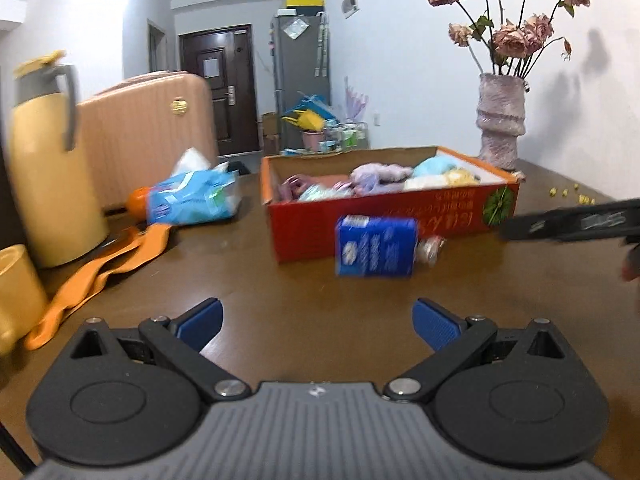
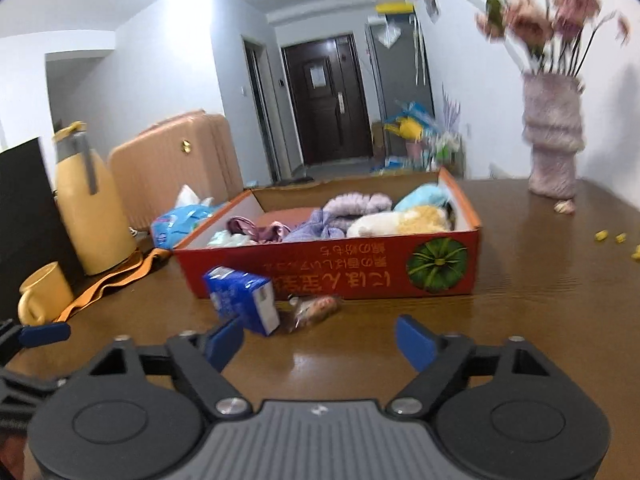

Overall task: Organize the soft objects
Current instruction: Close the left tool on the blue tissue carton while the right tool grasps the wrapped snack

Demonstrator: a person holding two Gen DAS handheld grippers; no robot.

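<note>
A red cardboard box [image 1: 400,220] [image 2: 360,276] stands on the brown table and holds several soft things: a purple plush [image 2: 352,204], a blue plush [image 2: 424,196], a yellow-white plush [image 2: 404,220] and crumpled cloths [image 2: 256,228]. My left gripper [image 1: 318,326] is open and empty, low over the table in front of the box. My right gripper [image 2: 320,344] is open and empty, also before the box; its arm shows at the right edge of the left wrist view [image 1: 572,222]. A left fingertip [image 2: 44,334] shows at the left edge of the right wrist view.
A blue carton [image 1: 376,246] [image 2: 244,298] and a small wrapped snack [image 2: 316,310] lie against the box front. A blue tissue pack [image 1: 192,200], orange strap [image 1: 100,268], yellow thermos [image 1: 48,176], yellow mug [image 2: 40,298] sit left. A vase of dried roses [image 1: 500,120] stands right.
</note>
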